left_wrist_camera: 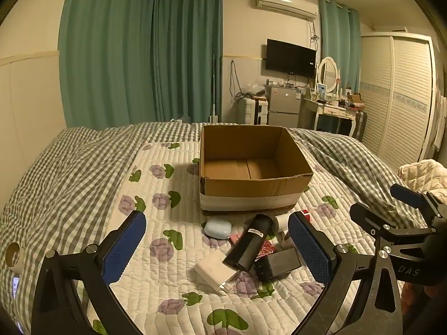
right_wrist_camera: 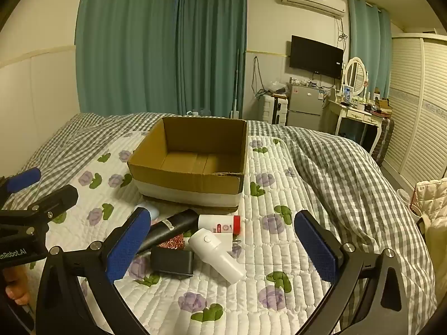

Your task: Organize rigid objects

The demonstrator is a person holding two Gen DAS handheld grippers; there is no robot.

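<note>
An open, empty cardboard box stands on the quilted bed. In front of it lies a pile: a black cylinder, a light-blue case, a flat white box, a black box, a white bottle with a red cap and a white handheld device. My left gripper is open and empty, its blue pads either side of the pile. My right gripper is open and empty above the pile's right part.
A grey checked blanket covers the bed's right and far sides. A paper roll lies at the left edge. Beyond the bed stand a dressing table, a small fridge and a wardrobe.
</note>
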